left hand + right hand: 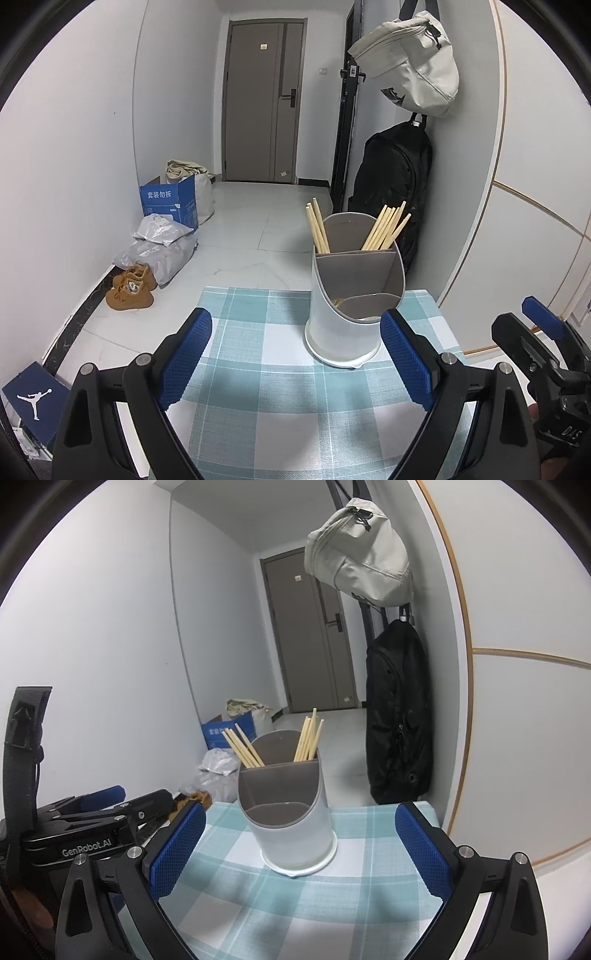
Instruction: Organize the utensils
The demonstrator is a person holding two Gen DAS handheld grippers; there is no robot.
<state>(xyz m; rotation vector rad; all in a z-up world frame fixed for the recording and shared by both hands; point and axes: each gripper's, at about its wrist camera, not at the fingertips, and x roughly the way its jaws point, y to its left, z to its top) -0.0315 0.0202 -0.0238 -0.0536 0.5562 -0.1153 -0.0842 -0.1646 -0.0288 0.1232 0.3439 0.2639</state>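
Both sets of jaws stand wide apart with nothing between the pads: the left gripper and the right gripper each hang over the near part of the table, holding nothing.

The utensil holder sits toward the far right corner of the checked tablecloth, close to the far edge. Chopsticks lean in two loose bundles in its rear compartments — one fanned left, one right; the front compartments look nearly empty, though a little of something shows low in the left-wrist view and I cannot tell what.

The holder is tall, light-looking and stands close to that far edge, so a push from a pad could, I judge, tip it or slide it off onto the floor. The leaning chopsticks stick out past the rim — a finger sweeping across the top could catch them and lever the holder over. The cloth may also drag and carry the holder with it.

Room is tight on the right, where the wall and a hanging black backpack stand near the table's edge. The near half of the cloth is bare, and the left edge gives open space. The two grippers are close side by side, so they could knock each other.
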